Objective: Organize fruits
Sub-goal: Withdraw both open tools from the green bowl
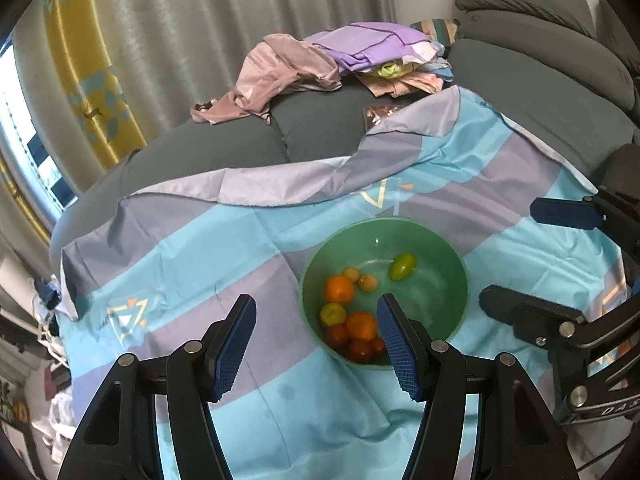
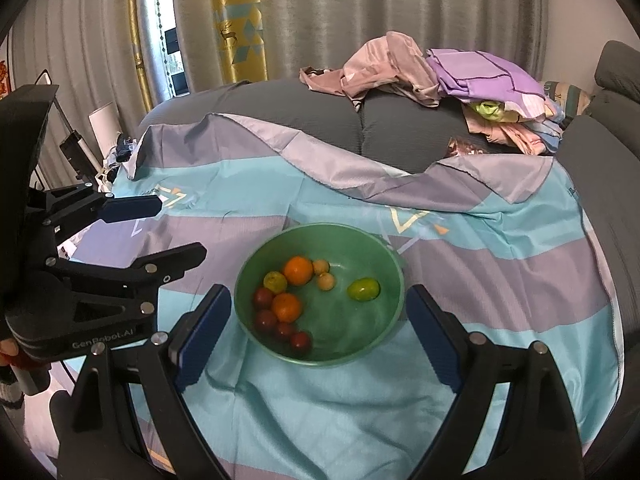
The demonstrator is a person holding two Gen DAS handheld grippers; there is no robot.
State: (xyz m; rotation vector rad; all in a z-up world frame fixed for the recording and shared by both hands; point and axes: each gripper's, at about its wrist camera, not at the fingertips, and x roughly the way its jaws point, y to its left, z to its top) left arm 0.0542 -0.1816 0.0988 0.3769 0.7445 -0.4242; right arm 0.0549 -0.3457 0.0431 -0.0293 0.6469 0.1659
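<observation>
Fruits in a green bowl sit on a striped blue-and-lilac sheet spread over a grey bed, with both tools poised just short of the rim. From left to right in the right wrist view, the bowl holds a yellow-green fruit, dark red fruits, two oranges, two small tan fruits and, apart from the cluster, a green fruit lying with its long axis roughly sideways across the view. The left hand-held gripper hangs wide and empty, its right finger over the bowl's near-left edge, so the cluster lies just ahead and to its right. The right hand-held gripper is also spread wide and carries nothing; the bowl sits squarely between and just beyond its fingers, which straddle it. By that measure the right one appears better lined up for the lone green fruit, the left for the cluster of reds and oranges. White lettering on the left tool's body reads "GenRobot.AI". Crumpled pink and purple laundry lies at the far side of the bed, before grey curtains with a yellow deer-print panel.
</observation>
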